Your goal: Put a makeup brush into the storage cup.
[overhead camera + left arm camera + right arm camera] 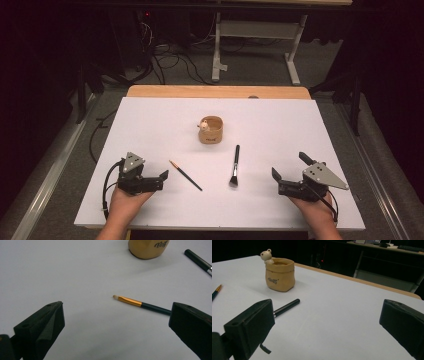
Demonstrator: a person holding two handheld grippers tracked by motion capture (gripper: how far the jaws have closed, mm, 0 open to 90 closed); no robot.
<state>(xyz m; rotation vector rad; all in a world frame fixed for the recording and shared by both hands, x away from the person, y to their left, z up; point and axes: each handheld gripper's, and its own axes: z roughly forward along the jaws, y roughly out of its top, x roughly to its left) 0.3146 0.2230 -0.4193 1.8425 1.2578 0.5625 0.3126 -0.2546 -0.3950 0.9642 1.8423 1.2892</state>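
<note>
Left tongs (161, 176) agape (beside thin brush (185, 175)) | right tongs (289, 167) agape

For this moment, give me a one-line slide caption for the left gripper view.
Open left gripper faces a thin gold-ferruled, dark-handled brush lying on the white table sheet, tan pot beyond.

Item count on the white table (150, 120): two brushes, namely one thin brush with a gold ferrule (185, 175) and one broader brush with a black handle (235, 165); one tan pot (210, 130); one small bear figure (203, 124) on its rim; two hand-held grippers, one left gripper (162, 175) and one right gripper (287, 165).
</note>
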